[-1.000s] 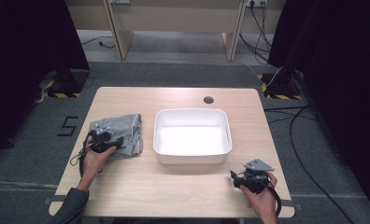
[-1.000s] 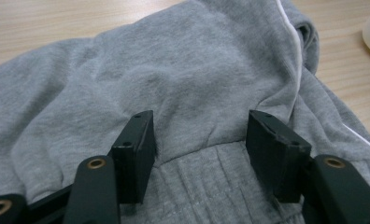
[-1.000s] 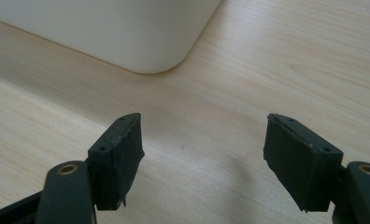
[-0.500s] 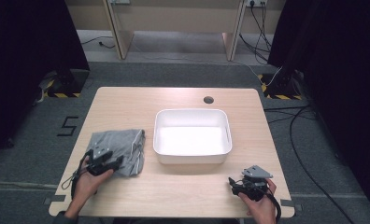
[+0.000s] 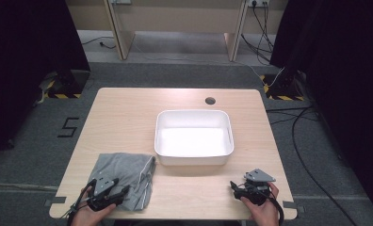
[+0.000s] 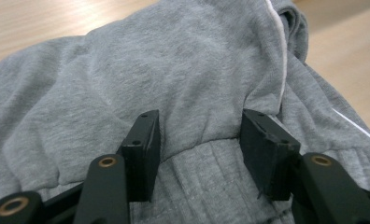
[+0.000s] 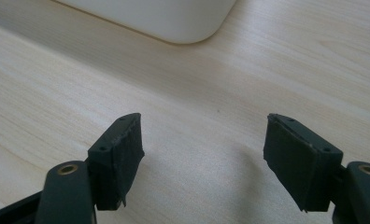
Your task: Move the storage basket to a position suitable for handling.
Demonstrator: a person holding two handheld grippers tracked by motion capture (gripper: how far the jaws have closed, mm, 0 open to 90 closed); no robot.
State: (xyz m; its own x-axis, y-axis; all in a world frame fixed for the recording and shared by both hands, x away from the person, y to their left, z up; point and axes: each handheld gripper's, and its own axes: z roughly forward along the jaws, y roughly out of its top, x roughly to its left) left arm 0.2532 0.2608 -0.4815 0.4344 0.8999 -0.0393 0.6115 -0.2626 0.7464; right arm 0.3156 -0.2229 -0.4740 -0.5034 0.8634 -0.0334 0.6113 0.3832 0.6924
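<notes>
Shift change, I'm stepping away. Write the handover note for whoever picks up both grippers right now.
Left gripper: jaws apart, pressed onto a bunched fold of the grey garment; not clamped.
Right gripper: open, holding nothing, over bare table near the white tub's corner.
The garment lies crumpled at the table's front left, beside the tub, which holds nothing.
Done: left gripper placed on the cloth.
Left: probably close on it and lift it into the tub.

Soft grey cloth garment (image 6: 174,79), matt pale wood table (image 7: 220,93), smooth white plastic tub (image 5: 194,155).
</notes>
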